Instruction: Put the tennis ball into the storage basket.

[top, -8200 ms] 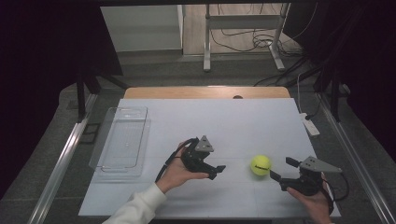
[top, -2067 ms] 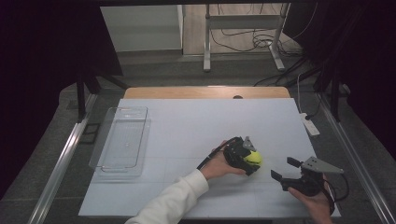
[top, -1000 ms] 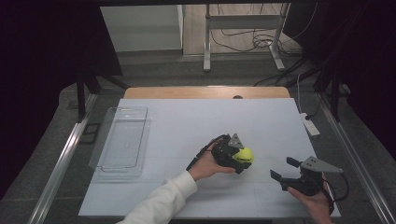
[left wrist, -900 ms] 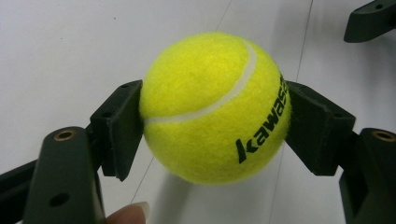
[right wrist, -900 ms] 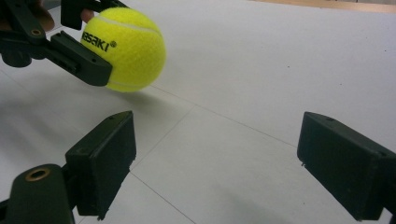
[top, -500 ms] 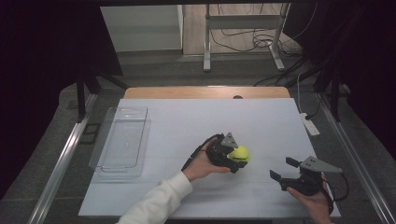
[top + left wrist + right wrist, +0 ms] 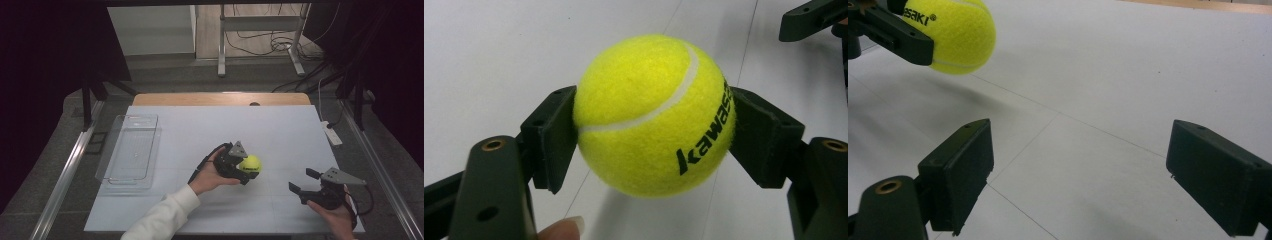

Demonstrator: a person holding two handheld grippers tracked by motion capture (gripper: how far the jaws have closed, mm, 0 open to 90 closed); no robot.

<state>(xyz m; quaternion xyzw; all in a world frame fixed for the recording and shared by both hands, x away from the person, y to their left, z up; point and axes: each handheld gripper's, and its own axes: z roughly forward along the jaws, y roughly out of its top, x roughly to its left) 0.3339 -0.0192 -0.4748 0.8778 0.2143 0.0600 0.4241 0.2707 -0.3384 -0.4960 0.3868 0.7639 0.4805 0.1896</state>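
I've got the left gripper (image 7: 244, 167) pinching the tennis ball (image 7: 249, 163), both pads tight on its 2 sides in the left gripper view, ball (image 7: 655, 114) lifted just off the table (image 7: 200, 125) near its middle, a bit toward the near edge. Right gripper (image 7: 302, 183) sits by the near right corner, jaws spread with nothing between them. Clear plastic tray (image 7: 131, 150) sits along the left edge, well apart from the ball.
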